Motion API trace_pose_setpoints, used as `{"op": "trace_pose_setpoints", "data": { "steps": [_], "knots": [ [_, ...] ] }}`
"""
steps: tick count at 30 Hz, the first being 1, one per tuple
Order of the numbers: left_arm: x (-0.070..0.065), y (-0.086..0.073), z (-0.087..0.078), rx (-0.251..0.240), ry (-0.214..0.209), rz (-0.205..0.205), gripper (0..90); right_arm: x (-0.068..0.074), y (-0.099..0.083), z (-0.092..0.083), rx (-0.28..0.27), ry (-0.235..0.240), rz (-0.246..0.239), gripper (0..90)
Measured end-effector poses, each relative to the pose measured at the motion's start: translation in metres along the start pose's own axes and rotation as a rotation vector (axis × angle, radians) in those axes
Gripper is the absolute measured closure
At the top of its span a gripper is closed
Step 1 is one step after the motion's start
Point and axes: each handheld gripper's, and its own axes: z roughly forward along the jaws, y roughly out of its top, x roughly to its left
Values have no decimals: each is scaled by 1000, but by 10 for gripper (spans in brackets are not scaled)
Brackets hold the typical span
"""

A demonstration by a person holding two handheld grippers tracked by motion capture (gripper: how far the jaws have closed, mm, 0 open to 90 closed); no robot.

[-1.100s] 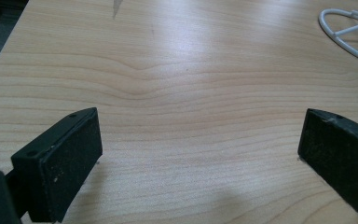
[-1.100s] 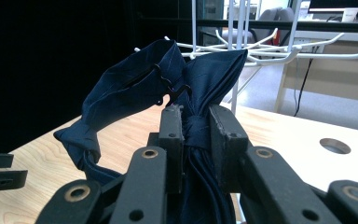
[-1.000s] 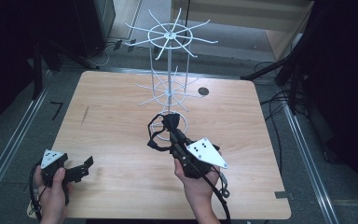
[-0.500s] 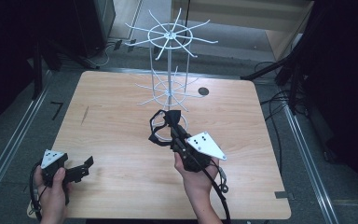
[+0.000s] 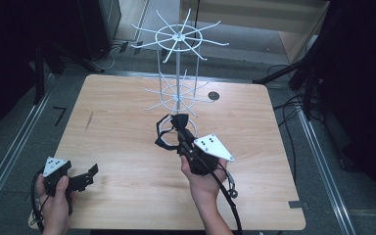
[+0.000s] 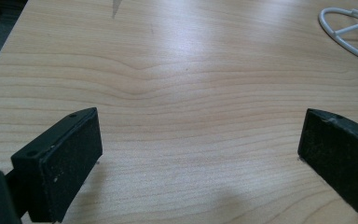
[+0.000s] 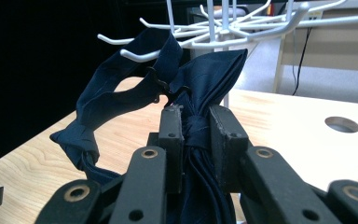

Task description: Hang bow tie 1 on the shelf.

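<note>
Wood-grain counter [image 5: 117, 132], pale and smooth, carries the work. At its near left edge, the left hand-held gripper [image 5: 85, 178] rests low with its matte black jaws spread wide on nothing. Farther in, the right hand-held gripper [image 7: 196, 140] is clamped on the knot of a dark navy fabric bow tie [image 7: 200, 79]; its strap loops over a hook of the white wire rack [image 5: 176, 73] mid-counter.

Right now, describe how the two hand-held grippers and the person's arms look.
Each hand-held gripper is black with a grey three-cornered plate on top, marked with dark dots: the left hand-held gripper and the right hand-held gripper. A black cable trails from the right one. Its jaws are flat black blocks on linkages with brass-coloured rivets. The forearms show no sleeves.
</note>
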Motion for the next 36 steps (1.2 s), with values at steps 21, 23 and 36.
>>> {"op": "trace_pose_setpoints", "data": {
  "steps": [21, 23, 36],
  "knots": [
    [0, 0, 0, 1, -2, 2, 0, -13, -12, 23, 54, -43, 41, 764],
    [0, 0, 0, 0, -3, 0, 0, -16, -14, 26, 64, -41, 47, 761],
    [0, 0, 0, 1, -4, 0, 0, -24, -17, 25, 79, 9, 42, 658]
  ]
}}
